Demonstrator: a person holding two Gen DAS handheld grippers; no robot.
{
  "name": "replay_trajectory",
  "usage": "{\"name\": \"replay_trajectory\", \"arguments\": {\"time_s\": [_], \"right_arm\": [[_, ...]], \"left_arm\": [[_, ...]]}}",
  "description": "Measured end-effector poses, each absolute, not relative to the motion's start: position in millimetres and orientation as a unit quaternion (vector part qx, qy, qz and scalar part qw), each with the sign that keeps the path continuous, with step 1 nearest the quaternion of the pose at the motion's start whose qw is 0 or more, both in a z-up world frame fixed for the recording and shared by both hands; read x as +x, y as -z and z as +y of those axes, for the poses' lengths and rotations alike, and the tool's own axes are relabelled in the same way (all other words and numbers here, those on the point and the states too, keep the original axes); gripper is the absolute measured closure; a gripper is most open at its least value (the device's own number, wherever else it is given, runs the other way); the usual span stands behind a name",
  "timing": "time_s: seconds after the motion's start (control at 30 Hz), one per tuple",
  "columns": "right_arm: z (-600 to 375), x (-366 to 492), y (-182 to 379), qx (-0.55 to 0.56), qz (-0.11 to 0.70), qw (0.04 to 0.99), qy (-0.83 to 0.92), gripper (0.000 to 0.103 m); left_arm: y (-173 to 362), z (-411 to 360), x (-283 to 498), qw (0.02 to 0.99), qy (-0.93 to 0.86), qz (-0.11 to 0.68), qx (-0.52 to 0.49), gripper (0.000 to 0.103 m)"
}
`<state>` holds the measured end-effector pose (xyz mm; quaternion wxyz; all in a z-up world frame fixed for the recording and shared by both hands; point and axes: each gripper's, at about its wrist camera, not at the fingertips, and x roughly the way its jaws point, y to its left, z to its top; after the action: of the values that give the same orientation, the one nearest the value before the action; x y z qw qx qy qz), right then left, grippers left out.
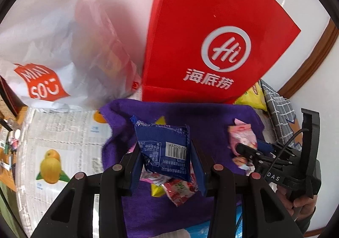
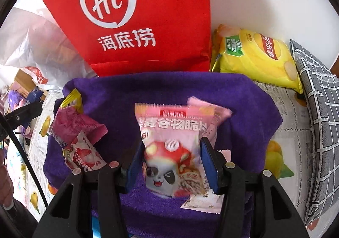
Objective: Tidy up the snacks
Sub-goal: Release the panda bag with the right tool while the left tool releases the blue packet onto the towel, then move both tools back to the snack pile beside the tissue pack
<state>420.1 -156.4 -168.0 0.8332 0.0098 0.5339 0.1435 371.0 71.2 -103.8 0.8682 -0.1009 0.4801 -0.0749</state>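
My left gripper is shut on a blue snack packet, barcode side up, held above a purple cloth. Under it lie a red-and-white strawberry packet and a yellow one. My right gripper is shut on a pink packet with a mushroom and panda picture, low over the purple cloth. The right gripper also shows from the side at the cloth's right end. Another pink packet lies behind the held one. A magenta packet and a strawberry packet sit at the cloth's left.
A red paper bag stands behind the cloth, with a white plastic bag to its left. A yellow crisp bag and a grey checked fabric item sit at the right. A fruit-printed table cover lies underneath.
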Motion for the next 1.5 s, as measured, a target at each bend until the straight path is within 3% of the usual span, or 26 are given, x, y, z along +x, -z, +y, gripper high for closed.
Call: {"name": "replay_trajectory", "arguments": {"time_s": [0.3,0.67,0.87,1.0,1.13,1.5], "right_arm": [[-166.4,413.8,133.9,0.016,0.494,0.860,-0.130,0.039],[-167.0,406.1,118.4,0.024,0.481,0.865,-0.140,0.039],[-172.1,403.8,114.1,0.028,0.478,0.868,-0.135,0.039],[-172.3,400.9,109.4,0.029,0.474,0.869,-0.136,0.039],[-170.9,396.3,101.7,0.029,0.466,0.874,-0.136,0.038],[-176.2,365.7,82.6,0.057,0.465,0.877,-0.109,0.021]], "left_arm": [[120.8,56.6,378.3,0.845,0.092,0.517,-0.100,0.062],[120.5,46.6,377.8,0.846,0.105,0.517,-0.082,0.060],[120.3,40.7,377.6,0.846,0.107,0.518,-0.067,0.054],[119.8,38.1,378.2,0.846,0.106,0.519,-0.061,0.038],[115.4,34.7,376.1,0.850,0.100,0.515,-0.053,0.032],[78.8,39.2,354.2,0.867,0.115,0.481,-0.062,0.030]]}}
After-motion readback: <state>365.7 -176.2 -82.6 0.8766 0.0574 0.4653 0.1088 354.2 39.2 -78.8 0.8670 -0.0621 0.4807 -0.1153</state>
